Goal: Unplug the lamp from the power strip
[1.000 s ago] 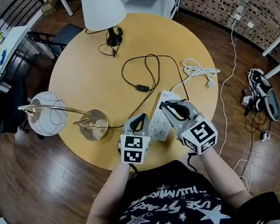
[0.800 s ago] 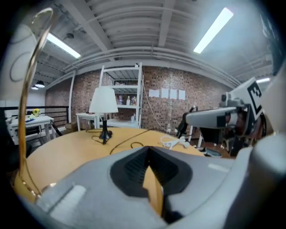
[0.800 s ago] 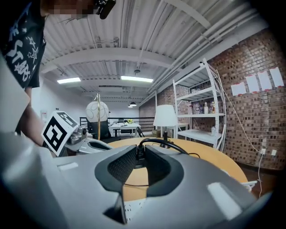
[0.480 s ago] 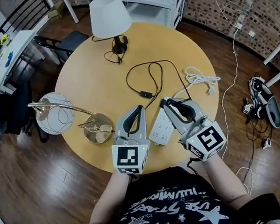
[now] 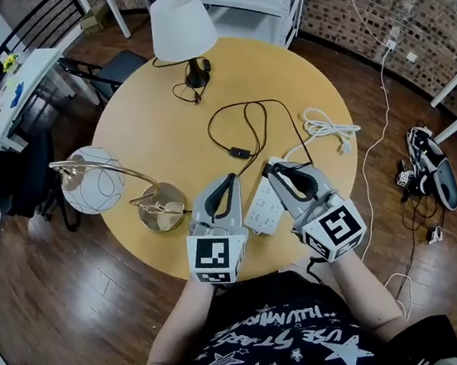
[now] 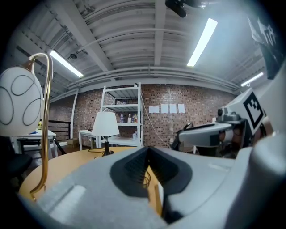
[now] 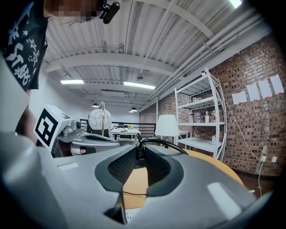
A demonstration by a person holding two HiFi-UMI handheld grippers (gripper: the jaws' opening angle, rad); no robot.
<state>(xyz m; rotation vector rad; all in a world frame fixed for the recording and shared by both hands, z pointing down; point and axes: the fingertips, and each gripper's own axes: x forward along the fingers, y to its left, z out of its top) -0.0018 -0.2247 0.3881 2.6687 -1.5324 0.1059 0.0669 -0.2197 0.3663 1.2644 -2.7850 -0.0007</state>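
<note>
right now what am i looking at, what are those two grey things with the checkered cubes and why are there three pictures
A person at a round wooden table holds a hand-operated gripper in each hand; the checkered cubes are part of the grippers. One picture comes from a camera on the person's head, looking down. The other two come from a camera riding on each gripper, looking along its two jaws.

On the table are a white power strip, a black cord, a coiled white cable, a lamp with a white shade and a gold lamp with a round globe.

The right gripper is closed on a black plug at the strip's far end. The left gripper is closed with nothing in it, beside the strip.
</note>
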